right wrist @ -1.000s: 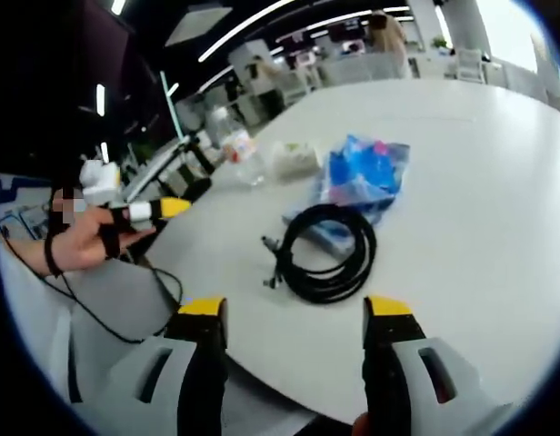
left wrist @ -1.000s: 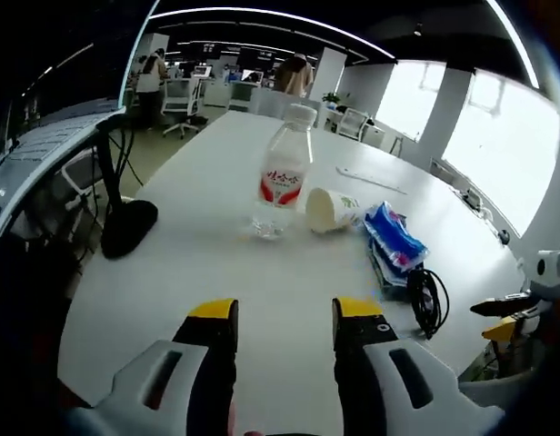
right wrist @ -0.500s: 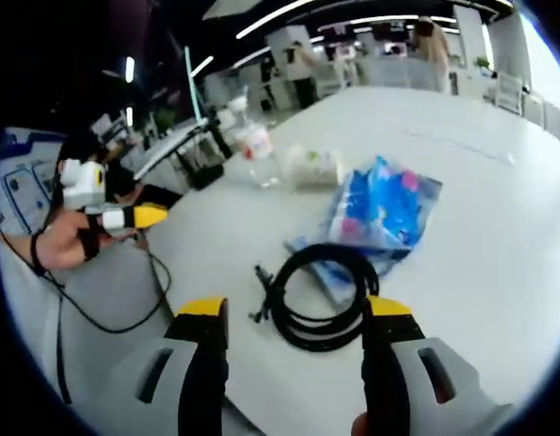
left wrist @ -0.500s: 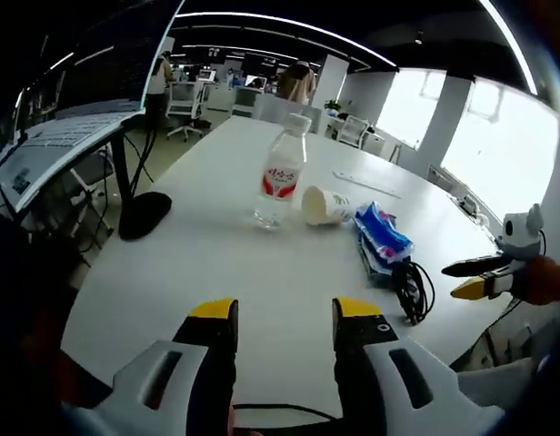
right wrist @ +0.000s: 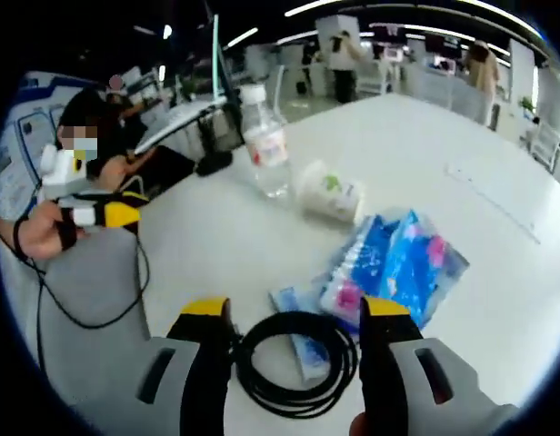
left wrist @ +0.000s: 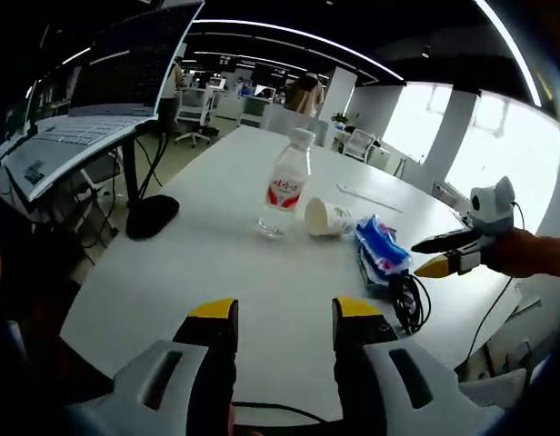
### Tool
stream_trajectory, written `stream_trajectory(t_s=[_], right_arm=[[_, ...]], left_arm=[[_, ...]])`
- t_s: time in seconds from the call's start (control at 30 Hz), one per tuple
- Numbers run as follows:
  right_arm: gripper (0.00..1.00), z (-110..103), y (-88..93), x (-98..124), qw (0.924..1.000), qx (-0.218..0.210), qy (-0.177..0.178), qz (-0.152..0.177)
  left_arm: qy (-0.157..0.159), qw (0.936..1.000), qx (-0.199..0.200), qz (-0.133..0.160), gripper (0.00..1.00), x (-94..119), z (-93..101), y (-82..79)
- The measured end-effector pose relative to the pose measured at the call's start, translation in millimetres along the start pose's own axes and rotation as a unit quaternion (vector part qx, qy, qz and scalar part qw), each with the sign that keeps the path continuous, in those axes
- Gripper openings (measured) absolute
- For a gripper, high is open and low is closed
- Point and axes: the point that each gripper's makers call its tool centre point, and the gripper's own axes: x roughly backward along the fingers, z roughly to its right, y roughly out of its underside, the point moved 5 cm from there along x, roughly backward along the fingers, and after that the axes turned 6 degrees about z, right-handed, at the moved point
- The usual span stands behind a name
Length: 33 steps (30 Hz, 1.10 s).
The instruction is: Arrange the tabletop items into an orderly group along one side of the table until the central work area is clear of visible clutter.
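Right gripper view: black cable coil [right wrist: 294, 363] partly hidden by right gripper [right wrist: 295, 320], fingers apart.
Left gripper [left wrist: 283, 313] level over tabletop [left wrist: 216, 263], fingers apart, empty.

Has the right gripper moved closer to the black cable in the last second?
Yes. The right gripper has come forward toward the cable; its open jaws now flank the coil, which earlier lay well ahead of them.

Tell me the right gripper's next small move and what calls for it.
Probably ease the right gripper down and close on the coiled black cable. Its jaws stand open with the coil lying between the yellow tips on the white table, next to the blue packets. The water bottle and tipped paper cup sit farther off.
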Motion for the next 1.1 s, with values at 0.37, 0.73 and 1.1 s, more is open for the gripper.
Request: stream_trajectory(t_s=[0.37,0.73,1.1], right_arm=[[0.52,10,-15.1,-31,0.9976,0.050,-0.023,-0.042],[0.50,20,-38.2,-59,0.9940,0.090,-0.028,-0.056],[0.45,35,-58.0,-84,0.9889,0.132,-0.025,-0.064]], left_arm=[[0.006,0.9999,0.014,0.000,0.41,5,1.0,3.6],[0.006,0.9999,-0.015,-0.005,0.41,8,3.8,4.4],[0.000,1.0000,-0.005,-0.008,0.41,10,1.6,6.4]])
